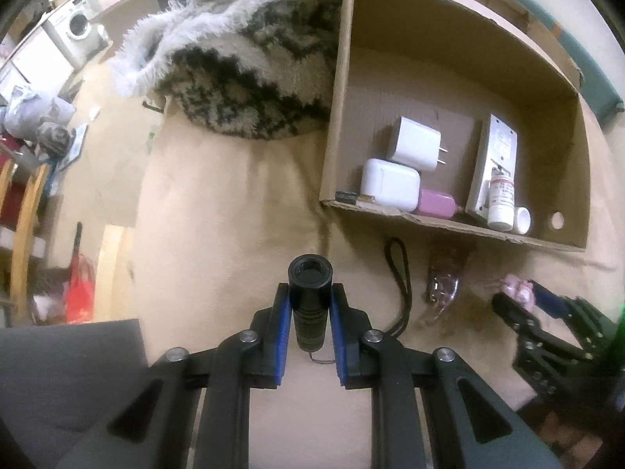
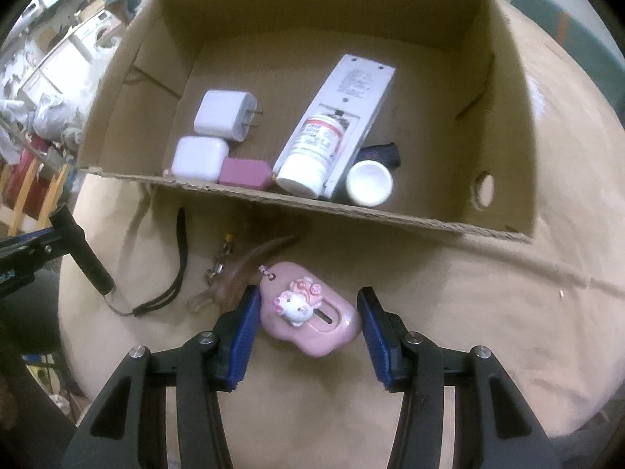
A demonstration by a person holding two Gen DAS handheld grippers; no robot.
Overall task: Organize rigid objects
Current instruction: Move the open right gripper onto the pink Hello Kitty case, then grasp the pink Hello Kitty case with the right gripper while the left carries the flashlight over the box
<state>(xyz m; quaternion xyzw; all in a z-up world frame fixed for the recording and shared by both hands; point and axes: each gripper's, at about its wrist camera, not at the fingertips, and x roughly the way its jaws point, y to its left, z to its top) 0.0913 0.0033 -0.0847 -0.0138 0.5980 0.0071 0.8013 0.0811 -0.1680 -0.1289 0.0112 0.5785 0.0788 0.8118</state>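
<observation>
My left gripper (image 1: 310, 305) is shut on a black flashlight (image 1: 310, 293), held above the beige surface; its wrist strap (image 1: 400, 285) trails on the surface. In the right wrist view the flashlight (image 2: 88, 258) and strap (image 2: 177, 265) show at left. My right gripper (image 2: 308, 308) is open around a pink cat-figure box cutter (image 2: 308, 308) that lies on the surface; the left pad is close to it. The cardboard box (image 2: 504, 117) ahead holds a white charger (image 2: 224, 115), a white case (image 2: 199, 158), a pink item (image 2: 242, 172), a remote (image 2: 351, 90), a pill bottle (image 2: 312, 152) and a white cap (image 2: 369, 181).
A clear hair clip (image 2: 238, 273) and a small metal piece (image 2: 222, 254) lie beside the cutter. A shaggy patterned rug (image 1: 250, 74) lies left of the box (image 1: 340, 117). A grey object (image 1: 70, 371) sits at lower left. The surface's edge drops to cluttered floor on the left.
</observation>
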